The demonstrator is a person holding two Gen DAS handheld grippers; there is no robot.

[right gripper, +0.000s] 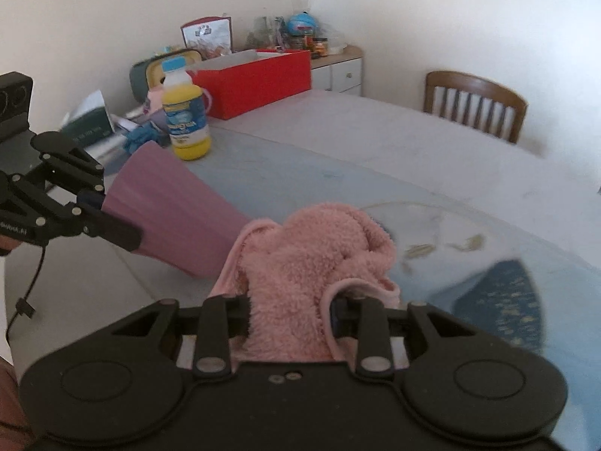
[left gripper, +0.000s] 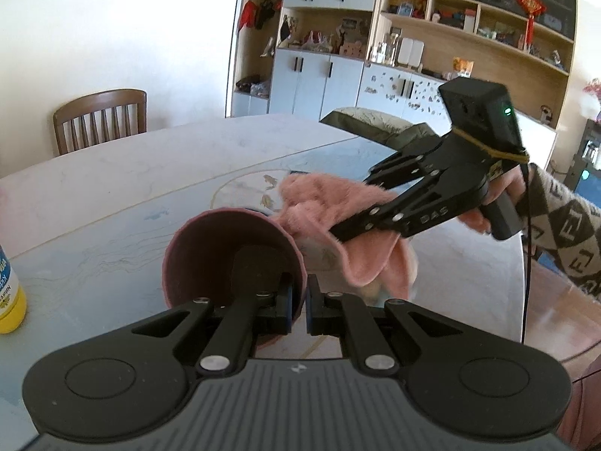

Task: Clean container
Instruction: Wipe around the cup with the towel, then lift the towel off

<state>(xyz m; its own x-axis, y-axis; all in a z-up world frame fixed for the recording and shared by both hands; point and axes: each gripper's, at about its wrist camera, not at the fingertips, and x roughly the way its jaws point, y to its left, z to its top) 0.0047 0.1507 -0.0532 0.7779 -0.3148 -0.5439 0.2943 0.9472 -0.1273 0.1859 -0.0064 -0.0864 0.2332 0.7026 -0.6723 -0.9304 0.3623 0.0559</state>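
Observation:
My left gripper (left gripper: 298, 300) is shut on the wall of a pink ribbed cup (left gripper: 210, 255), one finger inside it and one outside. The cup hangs tilted above the table with its inside facing the left wrist camera. My right gripper (right gripper: 291, 319) is shut on a fluffy pink cloth (right gripper: 319, 255), which bulges out between its fingers. In the right wrist view the cup (right gripper: 169, 206) lies just left of the cloth, with the left gripper (right gripper: 109, 210) at its far end. In the left wrist view the cloth (left gripper: 326, 203) and right gripper (left gripper: 349, 203) sit beside the cup's outer wall.
A yellow bottle with a blue cap (right gripper: 186, 120) stands on the pale marble table (right gripper: 375, 150); it also shows at the left edge as the bottle (left gripper: 7, 293). A red box (right gripper: 255, 79) and clutter fill the far corner. A wooden chair (right gripper: 475, 105) stands behind the table.

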